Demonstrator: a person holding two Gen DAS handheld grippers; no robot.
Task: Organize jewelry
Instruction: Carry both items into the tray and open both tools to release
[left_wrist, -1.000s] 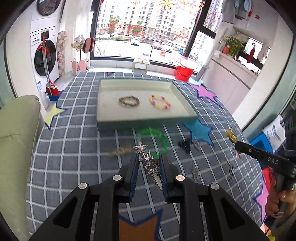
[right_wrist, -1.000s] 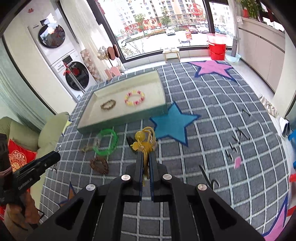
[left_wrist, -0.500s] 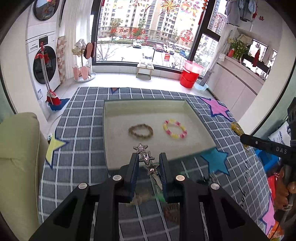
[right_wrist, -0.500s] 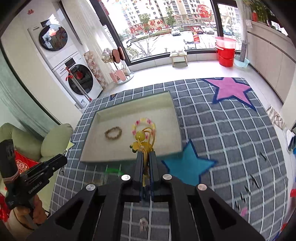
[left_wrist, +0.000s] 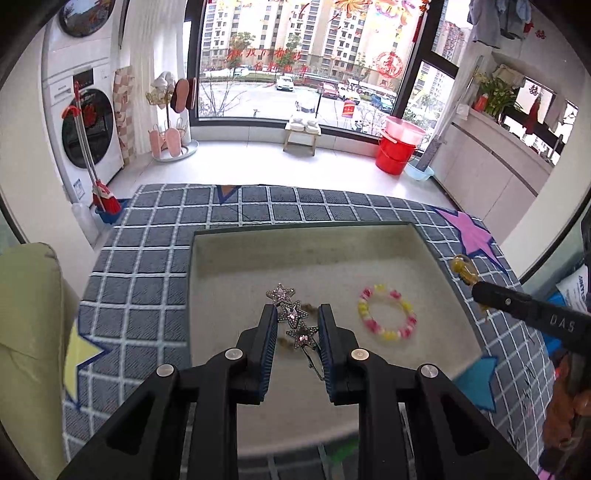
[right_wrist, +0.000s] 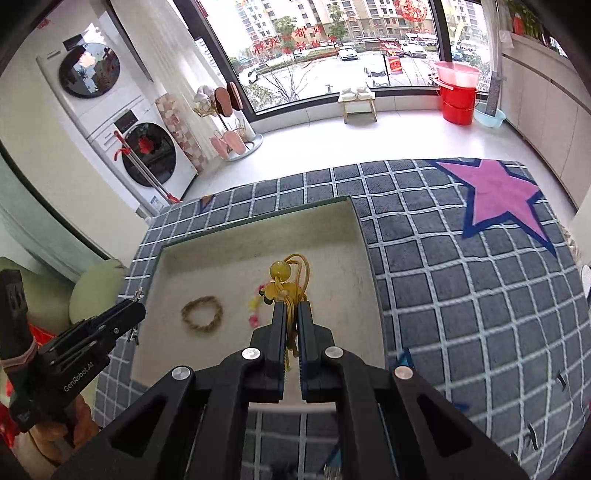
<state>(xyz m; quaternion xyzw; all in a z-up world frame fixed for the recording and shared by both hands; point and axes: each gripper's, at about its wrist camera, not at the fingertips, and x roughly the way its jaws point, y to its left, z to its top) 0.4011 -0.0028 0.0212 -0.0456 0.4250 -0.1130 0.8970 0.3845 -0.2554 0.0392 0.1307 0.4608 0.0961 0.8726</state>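
Observation:
My left gripper (left_wrist: 295, 314) is shut on a silver star hair clip (left_wrist: 291, 314) and holds it above the shallow grey tray (left_wrist: 295, 236). My right gripper (right_wrist: 291, 308) is shut on a yellow bead tassel charm (right_wrist: 282, 284), also above the tray (right_wrist: 258, 218), near its right side. In the tray lie a pink-and-yellow bead bracelet (left_wrist: 386, 314) and a brown bracelet (right_wrist: 202, 316), the latter mostly hidden behind my left fingers in the left wrist view. The right gripper also shows in the left wrist view (left_wrist: 476, 286), the left gripper in the right wrist view (right_wrist: 136, 314).
The tray lies on a grey checked rug (right_wrist: 443, 277) with coloured stars. A green cushion (left_wrist: 26, 314) is at the left. Small dark clips (right_wrist: 561, 380) lie on the rug at the right. A green bangle (left_wrist: 341, 456) peeks below the tray.
Both grippers have moved forward from over the rug to over the tray, each still holding its piece. The loose items on the rug have dropped out of view below.

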